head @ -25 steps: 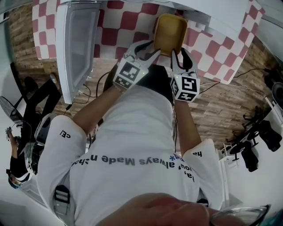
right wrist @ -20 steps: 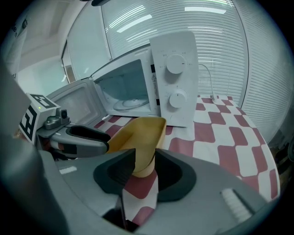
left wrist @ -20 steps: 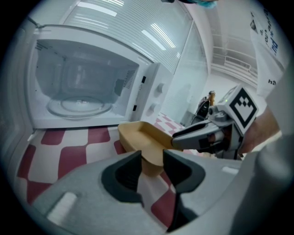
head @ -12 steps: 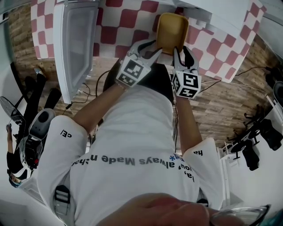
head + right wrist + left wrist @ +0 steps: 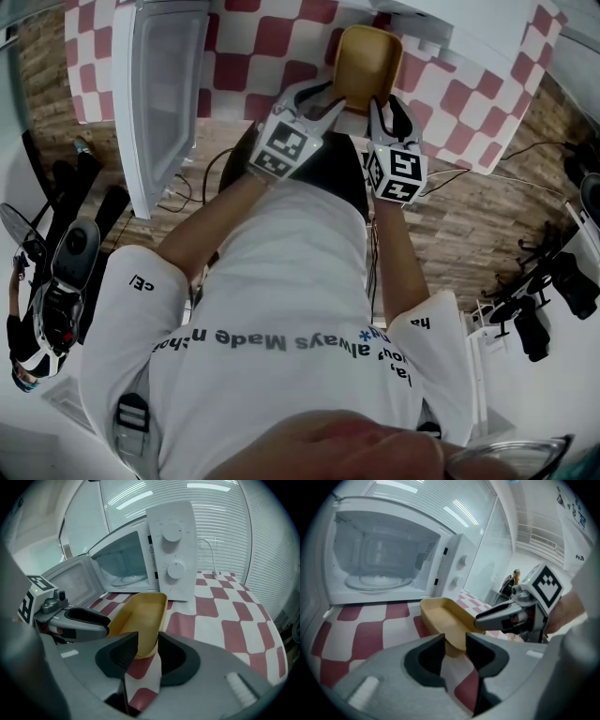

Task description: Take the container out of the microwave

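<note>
Near the tabletop's (image 5: pixel 365 630) front edge, outside the microwave (image 5: pixel 384 550), my left gripper's (image 5: pixel 454 651) just-closed jaws and my right gripper's (image 5: pixel 146 651) both pinched the container's (image 5: pixel 364 66) near rim, where an uneven pull could have tilted it off.

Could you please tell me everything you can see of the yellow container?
The container is a shallow, oblong, mustard-yellow tray, plastic-looking, rounded at the corners, open and empty. It lies over the checked cloth just outside the open microwave. The left tool and right tool each clamp its near end; the left's jaws have just been closing on it. Whether its base touches the cloth I cannot tell.
</note>
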`<state>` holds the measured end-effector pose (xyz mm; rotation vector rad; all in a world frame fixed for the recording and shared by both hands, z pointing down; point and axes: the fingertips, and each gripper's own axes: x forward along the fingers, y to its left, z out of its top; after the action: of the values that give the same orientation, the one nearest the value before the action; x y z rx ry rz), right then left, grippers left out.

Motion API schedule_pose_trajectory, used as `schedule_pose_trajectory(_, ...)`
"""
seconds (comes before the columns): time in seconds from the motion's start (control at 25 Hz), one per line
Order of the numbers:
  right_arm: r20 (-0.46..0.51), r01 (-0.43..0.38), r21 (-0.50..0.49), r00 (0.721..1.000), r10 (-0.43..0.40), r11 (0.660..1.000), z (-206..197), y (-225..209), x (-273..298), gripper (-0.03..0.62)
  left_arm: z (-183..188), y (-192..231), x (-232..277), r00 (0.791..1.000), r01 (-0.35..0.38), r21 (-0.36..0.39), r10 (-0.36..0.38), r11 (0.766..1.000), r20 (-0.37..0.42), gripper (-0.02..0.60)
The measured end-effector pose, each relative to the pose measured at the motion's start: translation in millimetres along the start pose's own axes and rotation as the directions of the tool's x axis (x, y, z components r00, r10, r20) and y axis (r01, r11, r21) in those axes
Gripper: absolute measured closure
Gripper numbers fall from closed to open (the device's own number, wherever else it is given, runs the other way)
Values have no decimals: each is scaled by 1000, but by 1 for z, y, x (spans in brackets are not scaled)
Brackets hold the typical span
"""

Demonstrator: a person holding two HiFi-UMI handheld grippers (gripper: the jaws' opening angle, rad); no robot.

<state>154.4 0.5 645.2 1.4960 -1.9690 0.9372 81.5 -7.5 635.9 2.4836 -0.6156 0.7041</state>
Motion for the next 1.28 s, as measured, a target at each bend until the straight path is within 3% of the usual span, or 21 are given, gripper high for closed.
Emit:
schedule_pose_trajectory(0.32, 17, 43, 4, 999, -43, 999, 5, -10, -9, 448, 1, 8, -8, 999, -31, 3, 31, 1000, -5, 428)
schedule_pose_trajectory(0.64, 97, 29, -68, 995, -22, 997, 47, 8, -44, 467, 33, 5, -44, 997, -59, 22, 58, 998, 50, 428)
schedule_pose_trajectory(0.88, 201, 11, -130, 979, 15, 991, 91, 32, -79, 471, 77, -3, -82, 984, -89, 43, 81, 995, 156, 443)
schedule_pose_trajectory(1.28, 341, -23, -260, 933, 114, 965, 169, 85, -149, 479, 159, -24, -155, 942, -106, 54, 83, 993, 325, 454)
